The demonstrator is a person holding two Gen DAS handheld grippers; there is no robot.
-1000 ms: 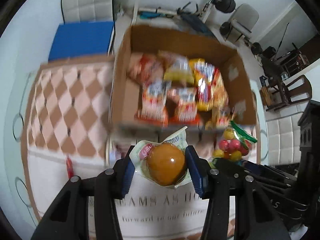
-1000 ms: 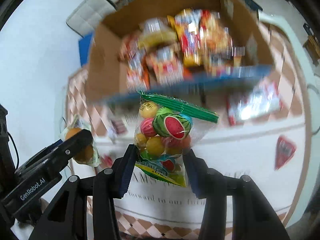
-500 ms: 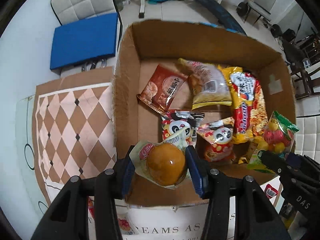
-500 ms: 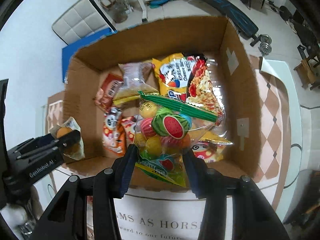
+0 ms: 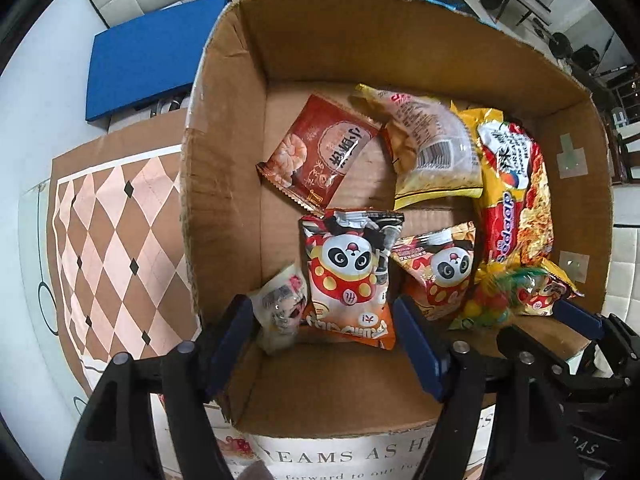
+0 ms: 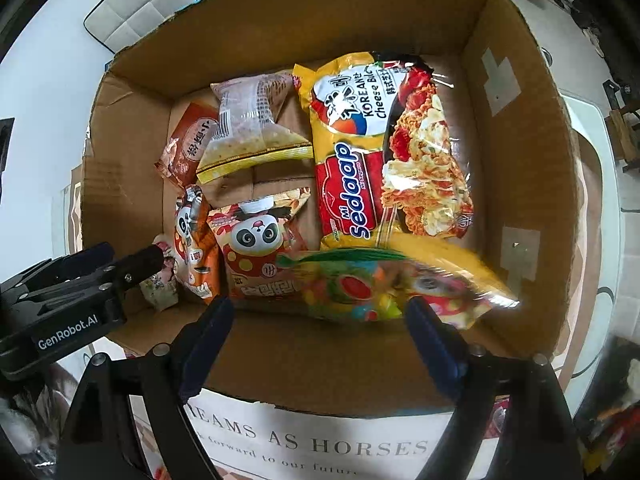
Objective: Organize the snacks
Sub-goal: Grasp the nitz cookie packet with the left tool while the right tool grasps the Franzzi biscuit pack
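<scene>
You are holding both tools spread wide over the brown cardboard box (image 5: 224, 168). Left tool (image 5: 324, 340): the small pale wrapped bun packet (image 5: 280, 308) is lying just inside its left finger. Right tool (image 6: 316, 336): the clear bag of coloured fruit candies (image 6: 360, 284) is lying blurred on the box floor, beside the panda snack packets (image 6: 256, 256).

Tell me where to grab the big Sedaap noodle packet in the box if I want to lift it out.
Grip the Sedaap noodle packet across its narrow width near the far crimped end, coming straight down from above. It lies flat, and its near end is covered by the candy bag.
</scene>
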